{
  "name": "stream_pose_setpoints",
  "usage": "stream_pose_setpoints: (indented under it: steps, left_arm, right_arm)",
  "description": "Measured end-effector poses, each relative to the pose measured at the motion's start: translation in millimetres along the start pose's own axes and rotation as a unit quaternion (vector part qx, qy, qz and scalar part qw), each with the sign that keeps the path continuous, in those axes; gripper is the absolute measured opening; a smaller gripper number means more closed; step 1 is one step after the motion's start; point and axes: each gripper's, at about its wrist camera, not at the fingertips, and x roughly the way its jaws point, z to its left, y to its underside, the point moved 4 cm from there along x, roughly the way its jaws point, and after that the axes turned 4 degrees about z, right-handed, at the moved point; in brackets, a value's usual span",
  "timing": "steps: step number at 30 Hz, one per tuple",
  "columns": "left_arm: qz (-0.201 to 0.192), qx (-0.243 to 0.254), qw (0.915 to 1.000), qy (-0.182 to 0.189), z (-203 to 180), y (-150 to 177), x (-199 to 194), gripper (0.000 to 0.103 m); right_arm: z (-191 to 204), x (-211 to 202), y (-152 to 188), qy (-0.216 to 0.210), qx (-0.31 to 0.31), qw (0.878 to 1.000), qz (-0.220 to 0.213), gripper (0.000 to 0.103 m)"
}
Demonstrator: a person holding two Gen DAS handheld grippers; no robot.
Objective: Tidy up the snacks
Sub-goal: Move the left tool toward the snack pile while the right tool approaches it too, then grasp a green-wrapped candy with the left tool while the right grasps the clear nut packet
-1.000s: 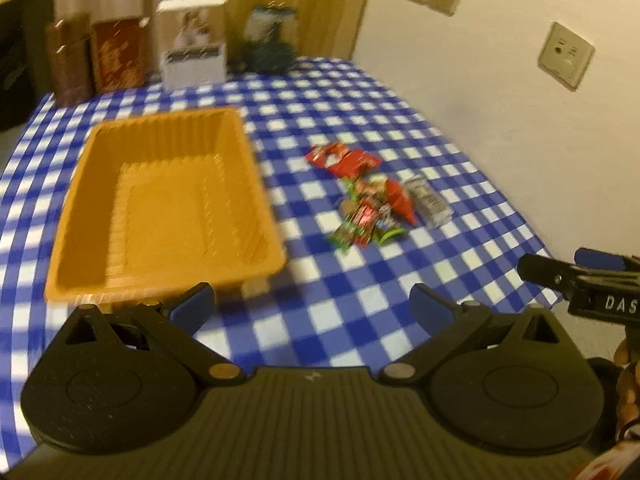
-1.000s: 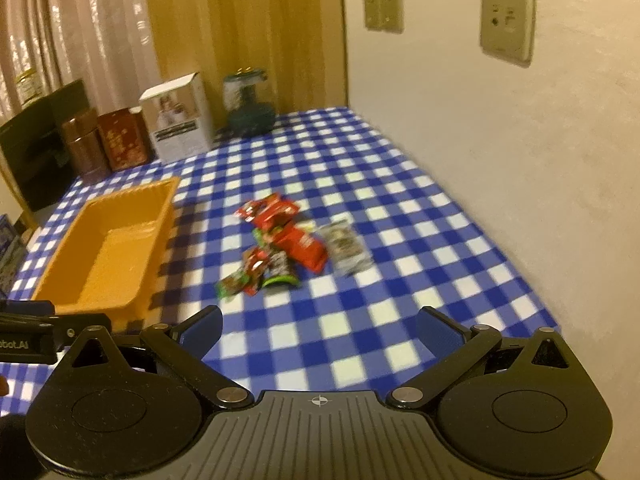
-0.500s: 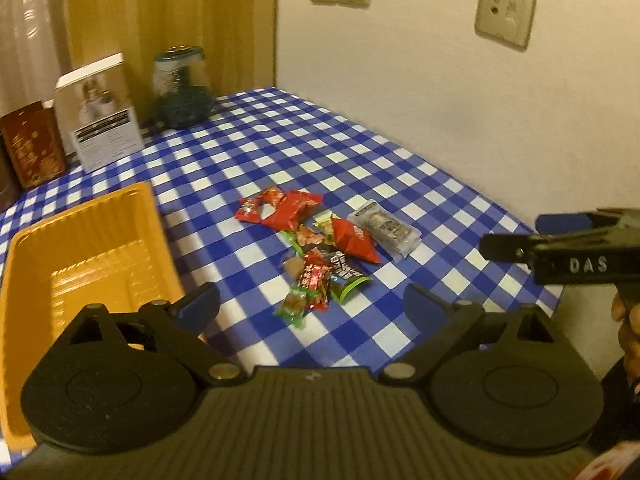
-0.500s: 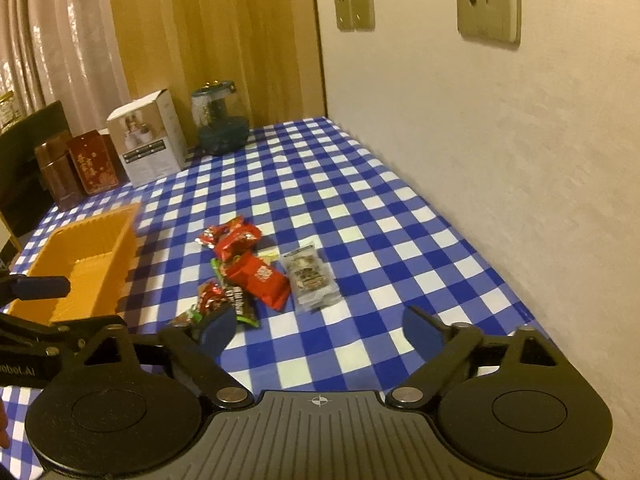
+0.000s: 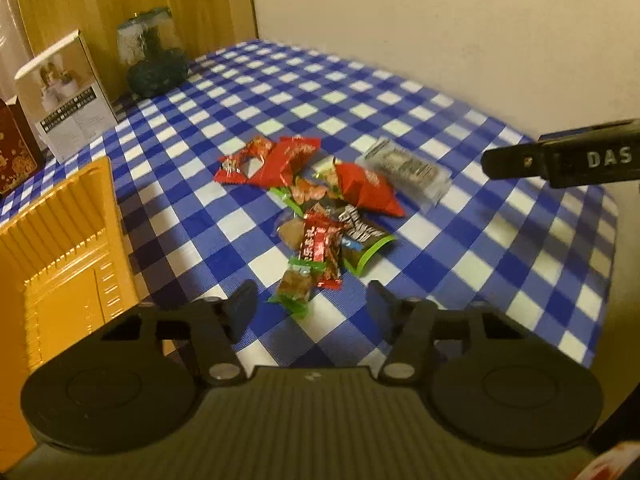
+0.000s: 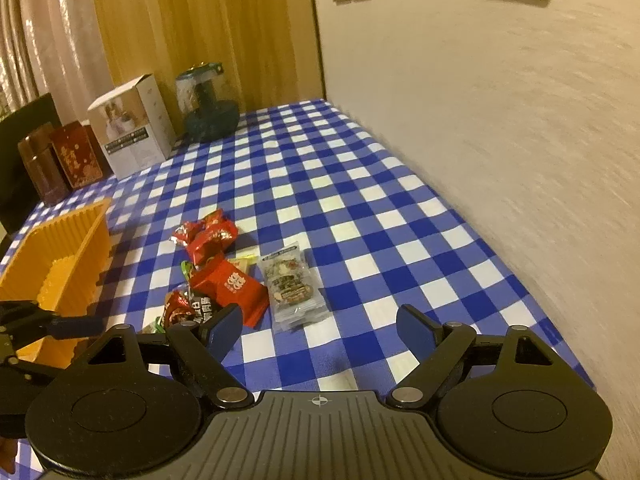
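Note:
A heap of small snack packets (image 5: 320, 204) lies on the blue-and-white checked cloth: red wrappers, green-edged candies and a clear packet of nut bar (image 6: 290, 286). The orange tray (image 5: 60, 248) stands to their left, also the orange tray (image 6: 60, 264) in the right wrist view. My left gripper (image 5: 310, 306) hovers just before the nearest green-edged candy (image 5: 296, 286), its jaws closing, nothing pressed between them. My right gripper (image 6: 320, 326) hangs above the cloth just short of the clear packet, jaws closing slightly, with nothing in them. One finger of the right gripper (image 5: 560, 156) shows at the right edge of the left wrist view.
At the table's far end stand a white box (image 6: 132, 124), dark red tins (image 6: 76, 156) and a dark green jar (image 6: 208, 108). A cream wall (image 6: 480, 120) runs along the right side. The cloth's front right corner (image 5: 600, 272) drops off near the grippers.
Both grippers have come closer to the snack heap and lower. The left view swung from the tray toward the snacks, and its jaws narrowed markedly. The right jaws narrowed a little.

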Motion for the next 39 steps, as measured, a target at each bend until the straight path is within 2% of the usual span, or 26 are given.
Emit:
stream_pose_setpoints:
  steps: [6, 16, 20, 26, 36, 39]
  left_arm:
    - [0.012, 0.029, 0.9992, -0.026, 0, -6, 20, 0.052]
    - [0.033, 0.033, 0.9987, -0.021, 5, -8, 38, 0.038]
    - [0.038, 0.028, 0.9988, -0.012, 4, -8, 38, 0.021]
    - [0.043, 0.007, 0.999, 0.006, 3, -7, 32, 0.02]
    - [0.011, -0.057, 0.9981, 0.02, 17, -13, 13, 0.019]
    - [0.003, -0.071, 0.9972, 0.026, 19, -14, 12, 0.019]
  right_arm:
    - [0, 10, -3, -0.002, -0.003, 1.0, 0.007, 0.084]
    - [1, 17, 1, 0.004, -0.005, 1.0, 0.016, 0.085]
    - [-1, 20, 1, 0.004, -0.001, 1.0, 0.019, 0.085]
    - [-2, 21, 1, 0.004, -0.001, 1.0, 0.02, 0.084]
    - [2, 49, -17, -0.007, -0.039, 0.999, 0.022, 0.084]
    - [3, 62, -20, -0.012, -0.048, 0.998, 0.035, 0.071]
